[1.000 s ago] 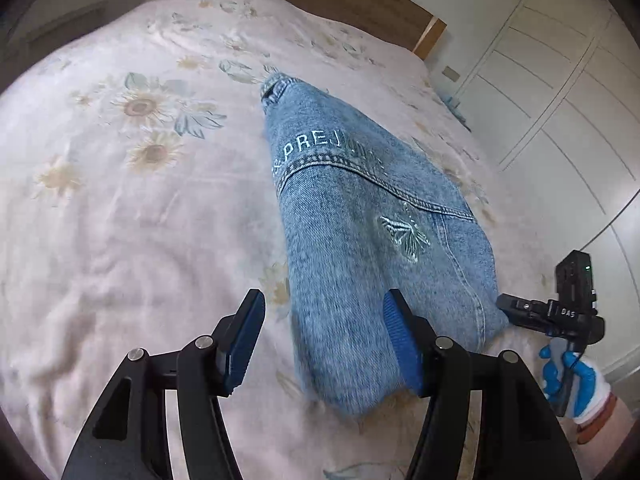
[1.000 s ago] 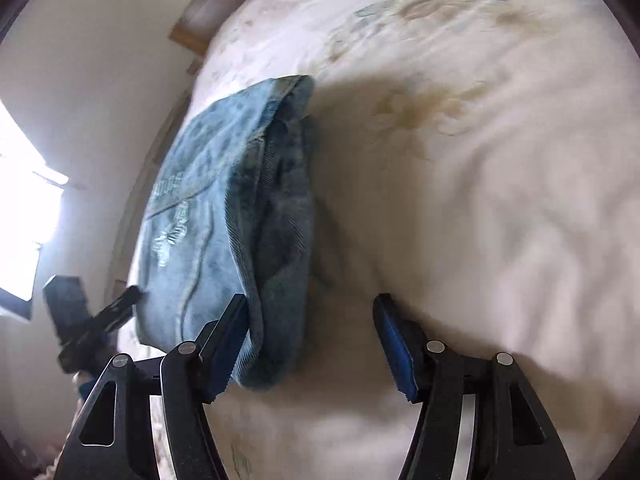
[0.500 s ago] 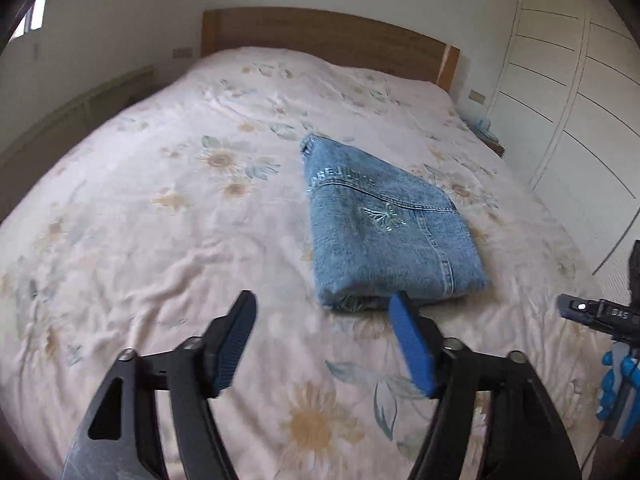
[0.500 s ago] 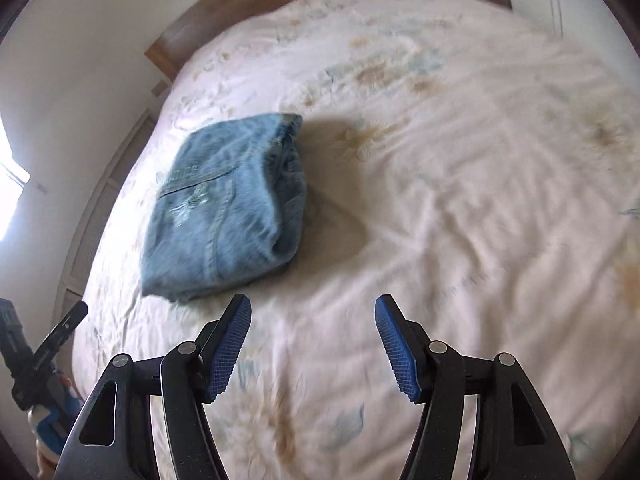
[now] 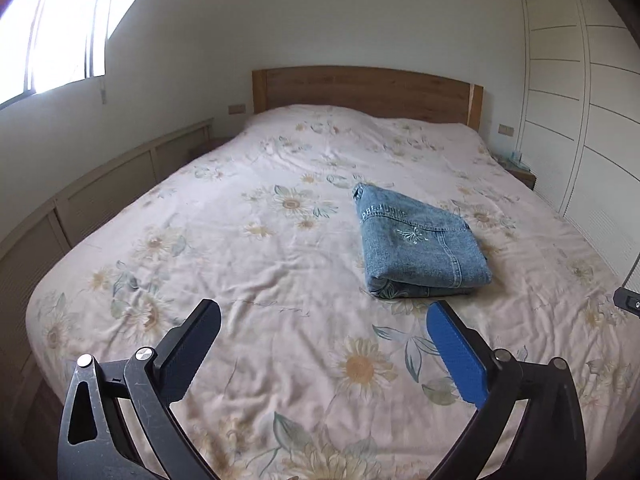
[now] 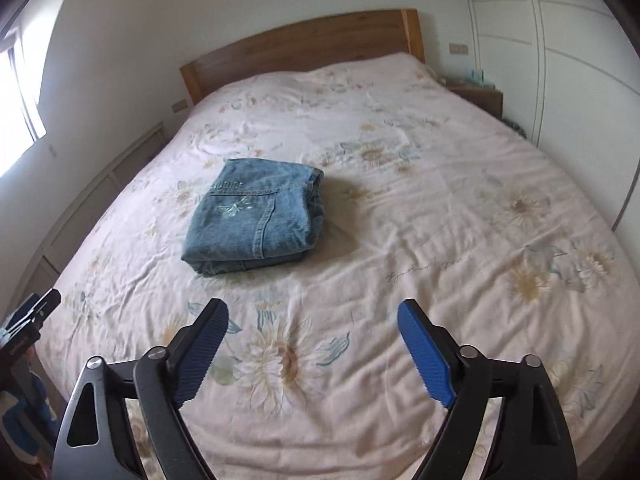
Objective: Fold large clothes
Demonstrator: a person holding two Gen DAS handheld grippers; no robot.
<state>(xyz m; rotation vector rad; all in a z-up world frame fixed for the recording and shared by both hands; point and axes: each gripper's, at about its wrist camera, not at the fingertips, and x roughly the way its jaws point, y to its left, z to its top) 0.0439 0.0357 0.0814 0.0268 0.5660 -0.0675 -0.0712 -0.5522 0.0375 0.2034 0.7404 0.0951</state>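
- The bed fills both my views, covered by a pale pink sheet printed with sunflowers, a wooden headboard at its far end.
- White panelled wardrobe doors stand along one side; a bright window is on the other wall.
- The folded denim garment lies flat on the sheet in a compact rectangle, embroidered lettering and a small motif facing up, well apart from both my tools.
- My left gripper hangs above bare sheet, its jaws opening wide with nothing between them.
- My right gripper does likewise, jaws opening, holding nothing.
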